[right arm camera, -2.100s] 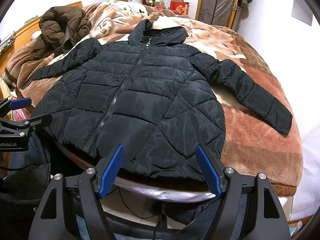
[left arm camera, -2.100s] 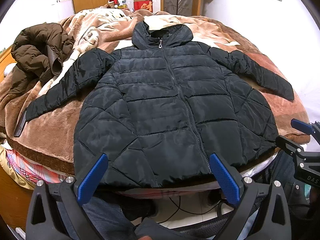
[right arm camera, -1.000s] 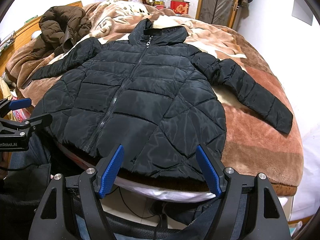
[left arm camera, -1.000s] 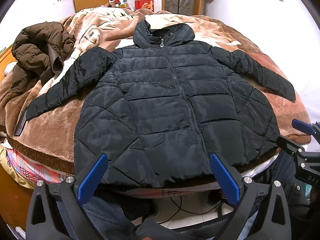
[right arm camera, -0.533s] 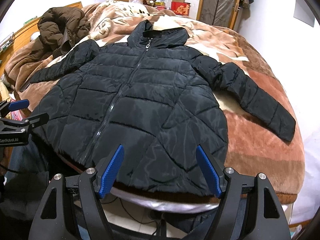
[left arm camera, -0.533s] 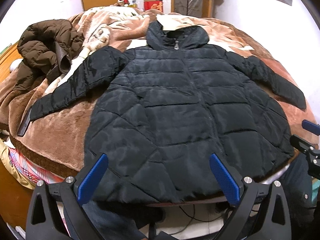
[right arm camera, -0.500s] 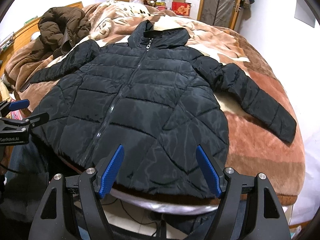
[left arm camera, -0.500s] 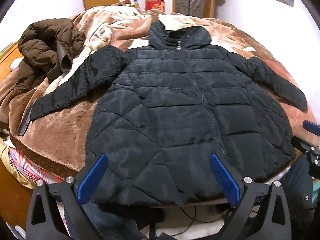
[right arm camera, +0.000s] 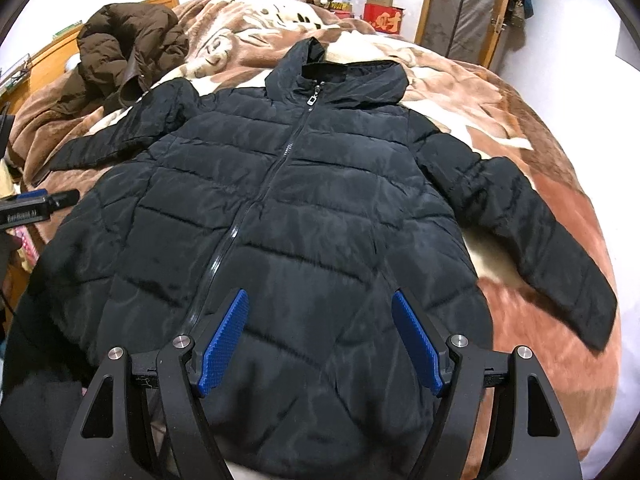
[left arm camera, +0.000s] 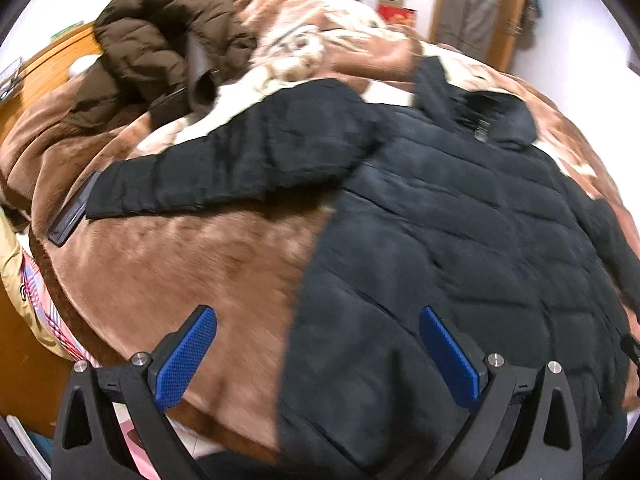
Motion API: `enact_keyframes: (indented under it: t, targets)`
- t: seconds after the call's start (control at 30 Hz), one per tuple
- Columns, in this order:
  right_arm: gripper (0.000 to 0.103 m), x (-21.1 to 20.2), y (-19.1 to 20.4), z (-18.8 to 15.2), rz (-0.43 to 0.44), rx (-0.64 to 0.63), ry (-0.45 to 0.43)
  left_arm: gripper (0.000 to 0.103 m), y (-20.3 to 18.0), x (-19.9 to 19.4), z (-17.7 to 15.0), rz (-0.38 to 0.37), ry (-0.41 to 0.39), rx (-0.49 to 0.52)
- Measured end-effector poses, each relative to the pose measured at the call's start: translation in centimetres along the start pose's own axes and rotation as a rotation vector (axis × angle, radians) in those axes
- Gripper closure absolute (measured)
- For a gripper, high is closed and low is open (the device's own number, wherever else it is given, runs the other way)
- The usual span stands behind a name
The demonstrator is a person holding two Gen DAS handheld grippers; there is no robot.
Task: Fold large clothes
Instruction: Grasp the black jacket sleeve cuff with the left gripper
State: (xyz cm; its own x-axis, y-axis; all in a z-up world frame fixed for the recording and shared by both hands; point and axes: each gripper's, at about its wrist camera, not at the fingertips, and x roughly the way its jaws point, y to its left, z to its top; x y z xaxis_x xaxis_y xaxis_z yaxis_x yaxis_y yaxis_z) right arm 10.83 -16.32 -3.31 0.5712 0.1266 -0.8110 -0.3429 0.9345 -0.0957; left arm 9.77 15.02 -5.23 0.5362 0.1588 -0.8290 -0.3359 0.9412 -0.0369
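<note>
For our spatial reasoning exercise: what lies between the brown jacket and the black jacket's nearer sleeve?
In both views, only the brown-and-cream blanket shows between the brown jacket and the black jacket; its sleeve lies flat on that plush cover.

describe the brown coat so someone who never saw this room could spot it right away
Start at the bed under its brown plush blanket. At its far left corner lies the brown coat, a crumpled heap. Unlike the black puffer jacket spread flat beside it, it is brown and bunched up.
</note>
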Motion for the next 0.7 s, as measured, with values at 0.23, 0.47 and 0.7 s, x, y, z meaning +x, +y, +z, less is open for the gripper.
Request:
enact_keyframes:
  t: [0.23,0.47,0.7]
  targets:
    - [0.029,4.0,-0.3,2.7,0.024,0.016,0.038,0.004,6.0,5.3,3.2,0.017,0.044,-0.137]
    - [0.029,7.0,0.1,4.1,0.080,-0.020,0.086,0.007,12.1,9.7,5.4,0.052,0.041,-0.268]
    - [0.029,9.1,-0.4,4.7,0.050,-0.014,0.109,0.011,16.7,13.4,6.4,0.067,0.023,-0.399]
